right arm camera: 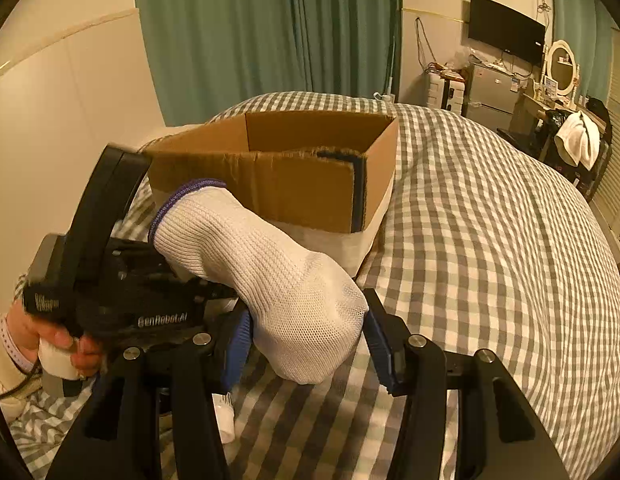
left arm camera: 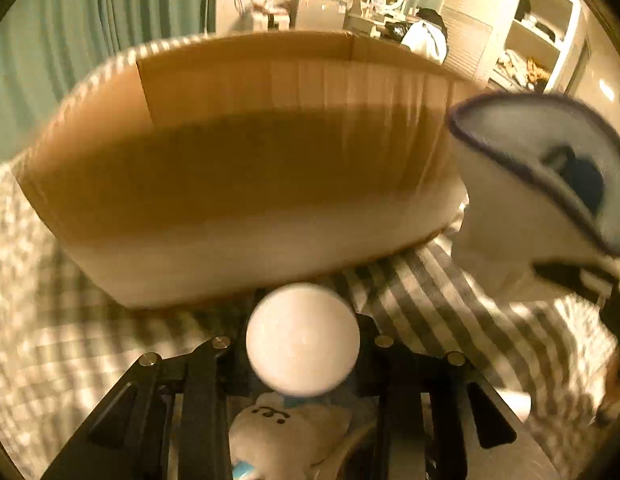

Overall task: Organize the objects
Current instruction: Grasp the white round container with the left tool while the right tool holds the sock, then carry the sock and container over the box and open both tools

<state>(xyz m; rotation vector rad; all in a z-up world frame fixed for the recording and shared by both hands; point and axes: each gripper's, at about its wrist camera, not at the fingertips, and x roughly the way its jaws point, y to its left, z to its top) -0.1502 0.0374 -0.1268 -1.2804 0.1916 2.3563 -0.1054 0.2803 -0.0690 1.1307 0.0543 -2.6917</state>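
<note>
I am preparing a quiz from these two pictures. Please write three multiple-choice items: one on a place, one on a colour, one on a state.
1. Where does the cardboard box stand?
A. on the checked bedcover
B. on a shelf
C. on the floor

2. What colour is the glove's cuff edge?
A. red
B. purple
C. yellow

3. How is the box's top?
A. taped shut
B. open
C. covered by a towel

Answers: 1 A, the checked bedcover lies all around it. 2 B, the white glove in the right gripper has a purple rim. 3 B, its inner walls show.
</note>
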